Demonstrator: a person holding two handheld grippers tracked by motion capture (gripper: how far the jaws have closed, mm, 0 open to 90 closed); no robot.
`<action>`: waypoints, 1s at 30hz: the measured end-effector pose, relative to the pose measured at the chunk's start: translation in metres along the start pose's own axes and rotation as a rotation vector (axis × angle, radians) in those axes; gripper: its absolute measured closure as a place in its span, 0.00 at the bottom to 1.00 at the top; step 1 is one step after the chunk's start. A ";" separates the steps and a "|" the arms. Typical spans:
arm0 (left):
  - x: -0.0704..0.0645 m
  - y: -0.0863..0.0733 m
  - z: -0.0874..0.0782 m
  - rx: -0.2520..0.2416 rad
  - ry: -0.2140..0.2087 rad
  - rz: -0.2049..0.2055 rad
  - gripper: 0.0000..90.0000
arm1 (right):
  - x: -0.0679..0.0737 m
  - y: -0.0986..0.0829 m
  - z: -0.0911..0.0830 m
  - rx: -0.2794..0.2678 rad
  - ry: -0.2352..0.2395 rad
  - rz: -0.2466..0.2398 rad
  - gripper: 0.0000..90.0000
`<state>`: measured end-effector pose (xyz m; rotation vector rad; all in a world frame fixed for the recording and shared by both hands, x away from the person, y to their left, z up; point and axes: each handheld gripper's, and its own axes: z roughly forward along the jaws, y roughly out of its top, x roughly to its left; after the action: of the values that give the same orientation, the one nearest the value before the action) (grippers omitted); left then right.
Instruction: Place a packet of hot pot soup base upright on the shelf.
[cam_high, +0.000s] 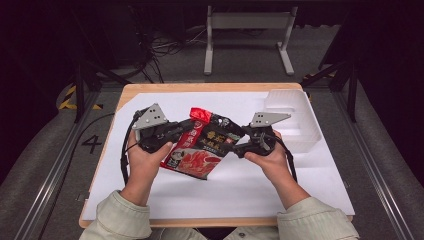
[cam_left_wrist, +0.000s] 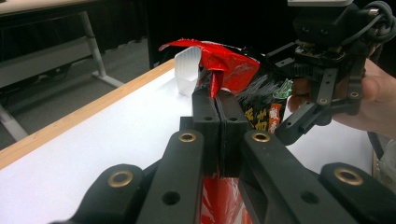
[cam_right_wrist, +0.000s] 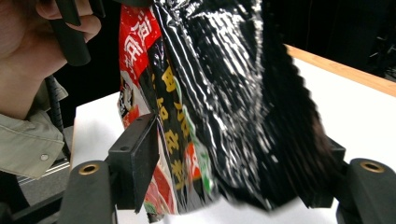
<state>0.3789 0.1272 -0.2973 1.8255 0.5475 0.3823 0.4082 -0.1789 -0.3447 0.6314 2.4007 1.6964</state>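
Looking down from the high view, I see first the wooden table (cam_high: 126, 95), almost all covered by a white sheet (cam_high: 240, 190). On the far right part of the sheet stands a white plastic tray (cam_high: 300, 120) with low walls; in the left gripper view a corner of this tray (cam_left_wrist: 187, 70) shows behind the bag.

My two forearms in pale green sleeves (cam_high: 120, 217) come in from the bottom edge. Between the two hands, above the middle of the sheet, I hold a red and black snack bag (cam_high: 202, 145), tilted, its red top corner pointing away from me and its lower end near the sheet.

My left hand (cam_high: 142, 157) carries the left gripper (cam_left_wrist: 218, 100). Its two black jaws are pressed together on the red upper edge of the bag, so the foil is pinched flat between them; the bag (cam_left_wrist: 243, 79) rises crumpled above the jaw tips.

My right hand (cam_high: 270, 160) carries the right gripper (cam_right_wrist: 238, 154). Its jaws stand apart on both sides of the bag (cam_right_wrist: 219, 93), and the wrinkled black foil hangs in the gap. The left jaw pad is just beside the printed face; the other jaw is hidden behind the foil, and I cannot tell if either one really presses the bag
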 end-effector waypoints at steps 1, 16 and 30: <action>0.000 0.000 0.000 0.000 -0.001 0.000 0.99 | 0.000 0.000 0.001 0.001 0.002 0.000 0.36; -0.003 -0.001 0.003 0.008 -0.018 -0.001 0.99 | -0.004 -0.002 0.016 0.028 0.091 0.027 0.56; -0.005 -0.001 0.004 0.010 -0.010 -0.004 0.98 | 0.000 0.003 0.013 0.067 0.104 -0.013 0.90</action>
<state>0.3769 0.1220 -0.2993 1.8350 0.5469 0.3683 0.4141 -0.1665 -0.3464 0.5478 2.5365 1.6892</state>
